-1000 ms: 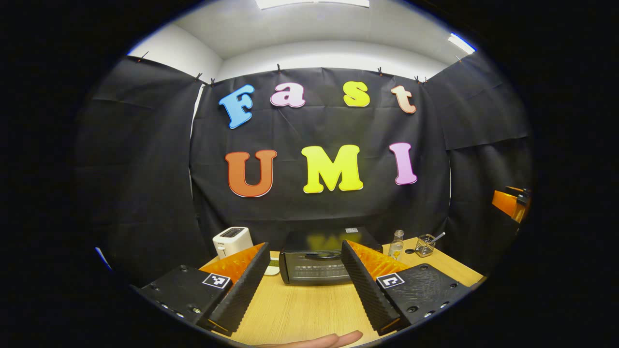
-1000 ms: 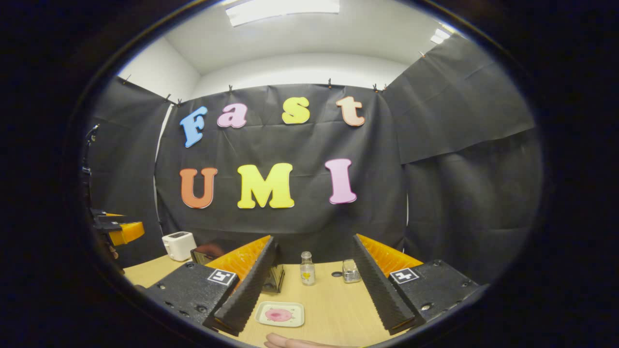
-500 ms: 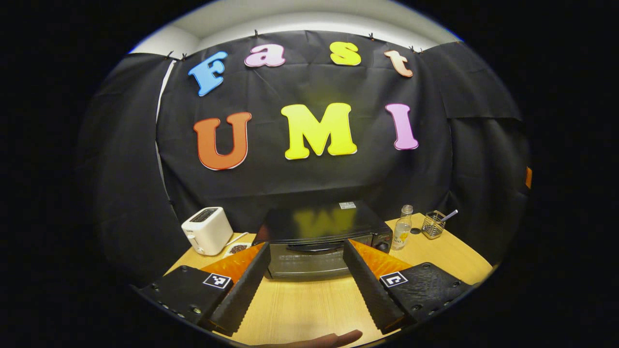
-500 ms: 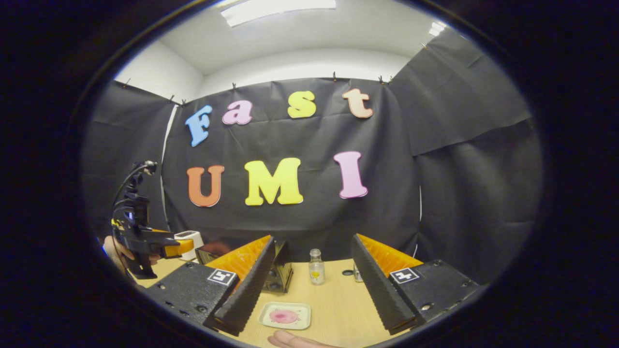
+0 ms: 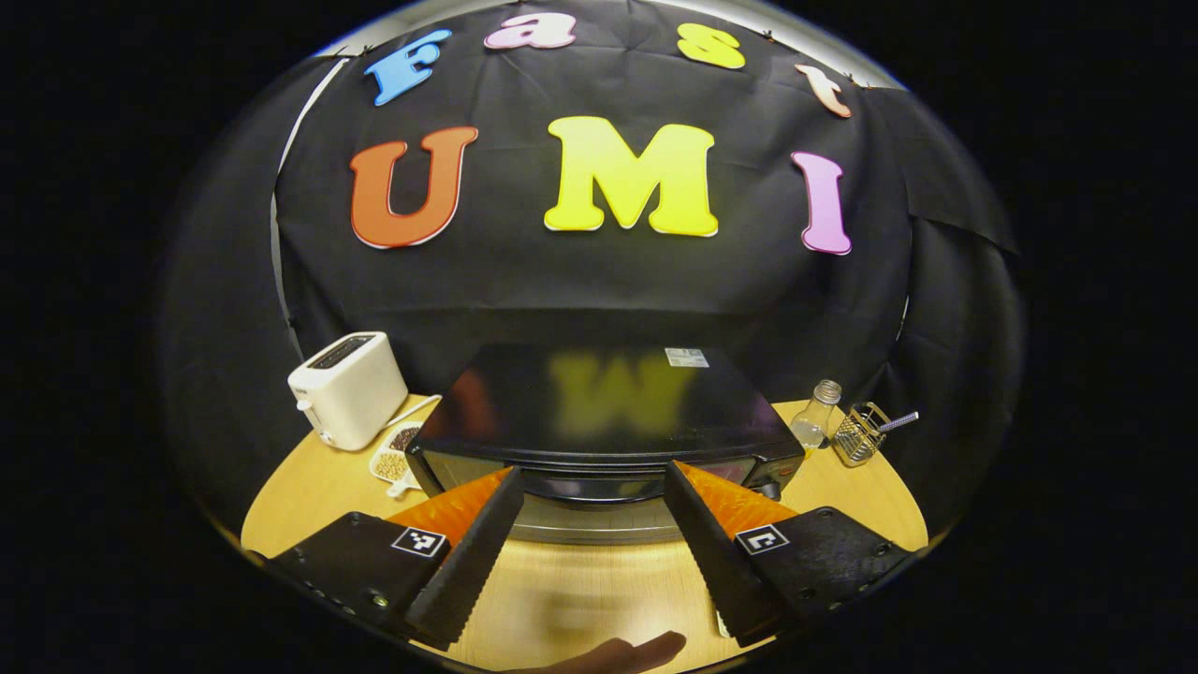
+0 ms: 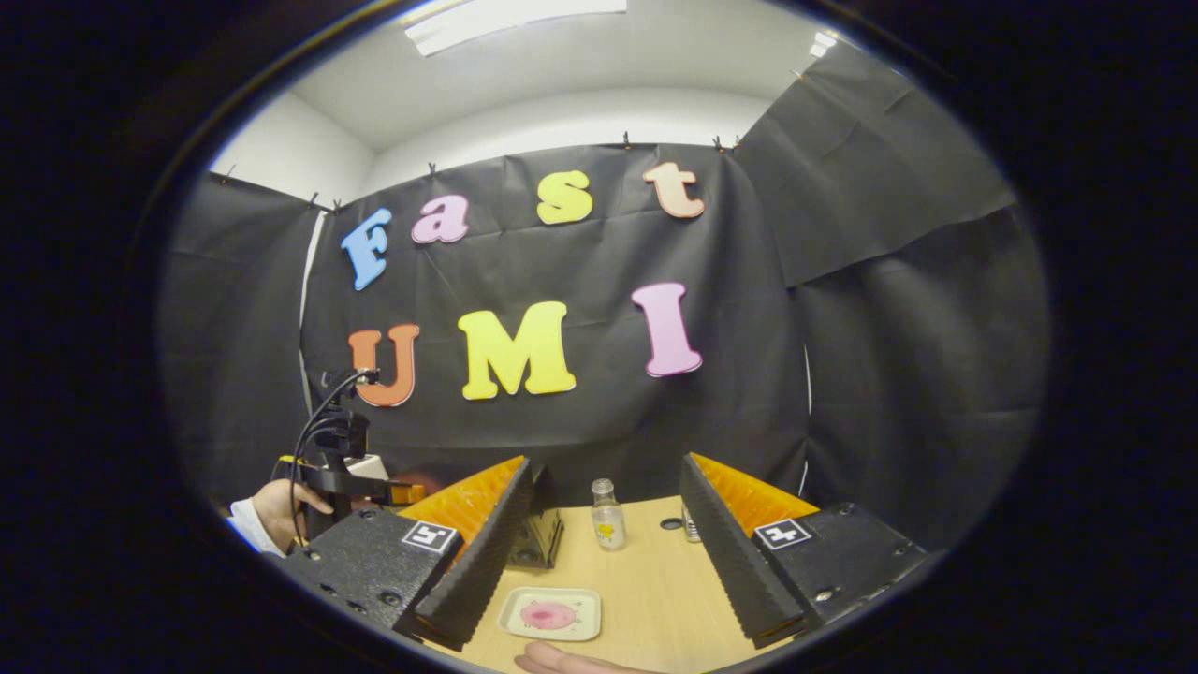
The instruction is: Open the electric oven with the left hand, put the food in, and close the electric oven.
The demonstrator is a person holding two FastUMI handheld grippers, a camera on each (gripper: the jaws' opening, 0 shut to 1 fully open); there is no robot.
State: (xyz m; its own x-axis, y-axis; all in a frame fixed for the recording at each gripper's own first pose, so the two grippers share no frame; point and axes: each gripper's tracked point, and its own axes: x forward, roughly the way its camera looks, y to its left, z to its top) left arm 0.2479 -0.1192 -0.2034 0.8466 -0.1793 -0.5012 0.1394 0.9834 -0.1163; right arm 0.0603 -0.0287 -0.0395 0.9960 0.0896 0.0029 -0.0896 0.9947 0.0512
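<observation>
Between my left claw's widely parted fingers, which grip nothing, the electric oven sits close ahead on the bench, its door shut and the dark handle bar running across the gap just beyond the fingertips. I cannot tell from the left gripper view whether either fingertip touches the oven's front. Its glossy black top carries a small pale sticker near the back edge. To the oven's left stands a white toaster, with a small dish of dark and pale bits just beside it. To the oven's right are a small clear bottle and a wire holder with a utensil handle sticking out, both tipped by the lens. A fingertip shows at the lower rim of the view.

My right claw is likewise spread wide and empty, held above the bench well apart from the oven. Between its fingers, near the front edge, lies the food, a pink piece on a pale rectangular plate. Farther back I see the small clear bottle upright, a small container partly hidden behind the right finger, and a corner of the oven past the left finger. At the far left of the right gripper view, a hand with a light cuff holds the left claw, cables looping above it.
</observation>
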